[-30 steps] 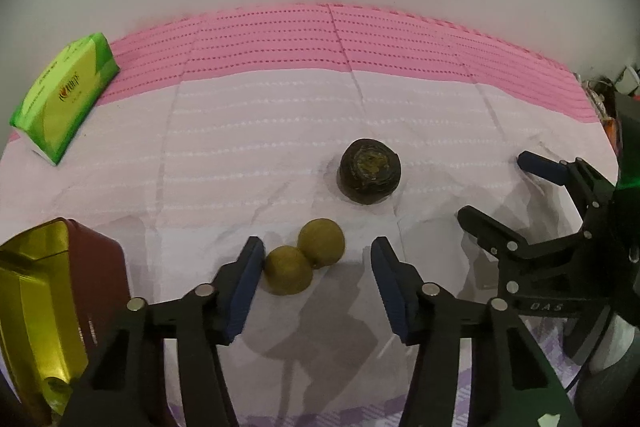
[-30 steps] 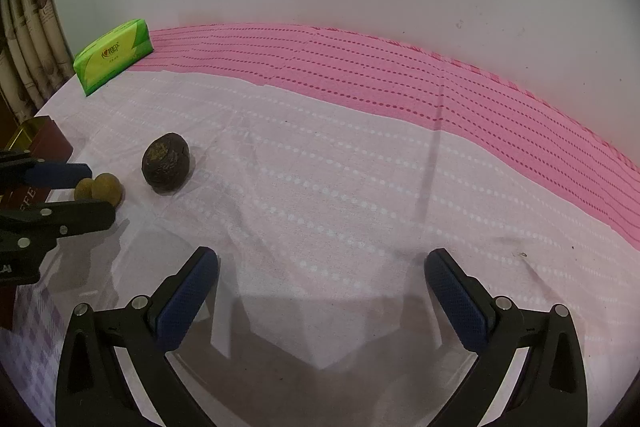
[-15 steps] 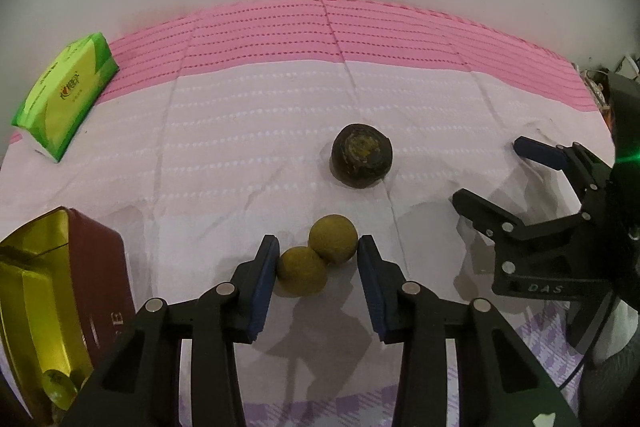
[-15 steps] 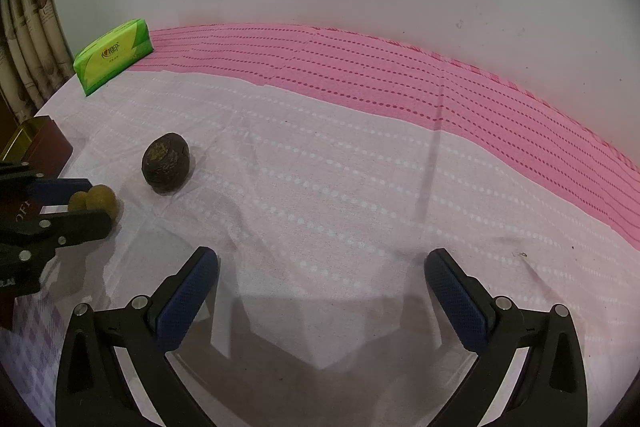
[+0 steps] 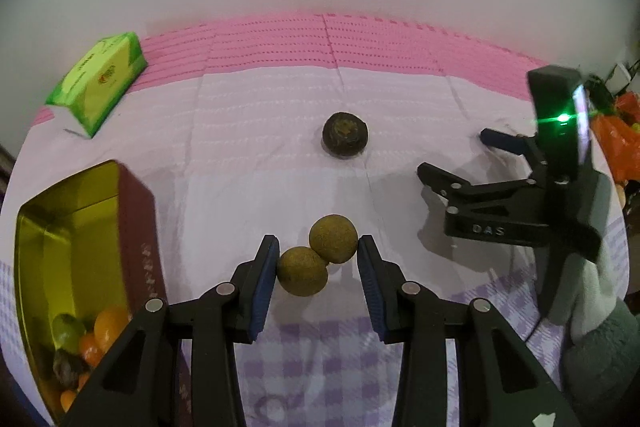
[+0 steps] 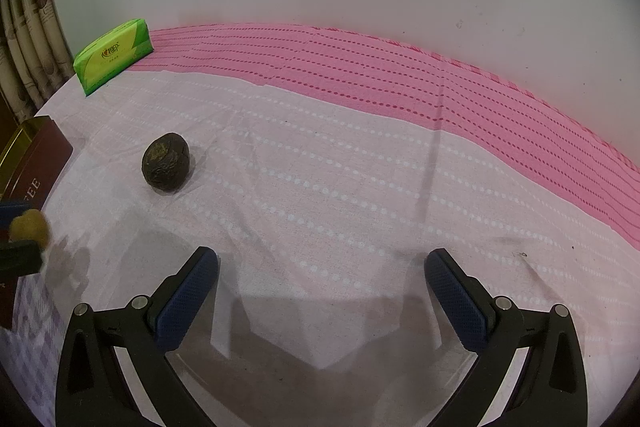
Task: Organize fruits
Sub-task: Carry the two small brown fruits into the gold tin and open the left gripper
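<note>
My left gripper (image 5: 318,259) is shut on two small olive-brown round fruits, the near one (image 5: 302,271) and the far one (image 5: 333,239), held side by side above the cloth. A dark wrinkled fruit (image 5: 345,134) lies on the pale cloth beyond them; it also shows in the right wrist view (image 6: 165,168). The red box with a gold inside (image 5: 68,227) sits at the left and holds several orange and green fruits (image 5: 86,335). My right gripper (image 6: 320,283) is open and empty over bare cloth; it shows at the right in the left wrist view (image 5: 472,163).
A green tissue pack (image 5: 98,83) lies at the far left by the wall. The cloth (image 6: 360,167) is pale with a pink band along the white wall. Orange items (image 5: 616,143) sit beyond the table's right edge. A curtain (image 6: 28,39) hangs at the left.
My left gripper closed around the two olive-brown fruits and lifted them back toward the box side. The right gripper stayed still and open.
</note>
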`<state>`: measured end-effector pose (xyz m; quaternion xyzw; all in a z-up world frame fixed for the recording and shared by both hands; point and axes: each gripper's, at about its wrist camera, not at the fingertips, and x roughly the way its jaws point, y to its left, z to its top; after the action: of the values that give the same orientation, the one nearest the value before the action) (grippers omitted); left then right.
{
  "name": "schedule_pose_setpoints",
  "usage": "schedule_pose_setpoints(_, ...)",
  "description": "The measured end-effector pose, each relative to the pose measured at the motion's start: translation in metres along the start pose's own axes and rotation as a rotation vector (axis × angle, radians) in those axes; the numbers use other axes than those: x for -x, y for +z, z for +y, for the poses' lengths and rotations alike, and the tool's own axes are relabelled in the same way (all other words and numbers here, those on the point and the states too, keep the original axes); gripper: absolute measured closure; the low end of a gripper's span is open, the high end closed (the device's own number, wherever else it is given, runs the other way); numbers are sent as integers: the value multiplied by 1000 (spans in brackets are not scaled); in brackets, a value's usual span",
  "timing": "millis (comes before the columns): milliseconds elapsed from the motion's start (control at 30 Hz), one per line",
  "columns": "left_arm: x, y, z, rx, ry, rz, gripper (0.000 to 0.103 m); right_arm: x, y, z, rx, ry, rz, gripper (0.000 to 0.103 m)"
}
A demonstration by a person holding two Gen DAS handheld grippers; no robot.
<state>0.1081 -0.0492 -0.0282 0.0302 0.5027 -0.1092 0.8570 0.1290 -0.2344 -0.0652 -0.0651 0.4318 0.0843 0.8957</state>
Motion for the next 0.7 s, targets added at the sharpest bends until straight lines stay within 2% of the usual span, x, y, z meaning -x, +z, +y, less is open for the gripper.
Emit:
schedule_pose_setpoints(400,59,-15,37,93,54,-96,66,0,0,0,0,0,1,0)
schedule_pose_setpoints(700,77,-30,81,188,128,-108,66,0,1,0,0,0,1,0)
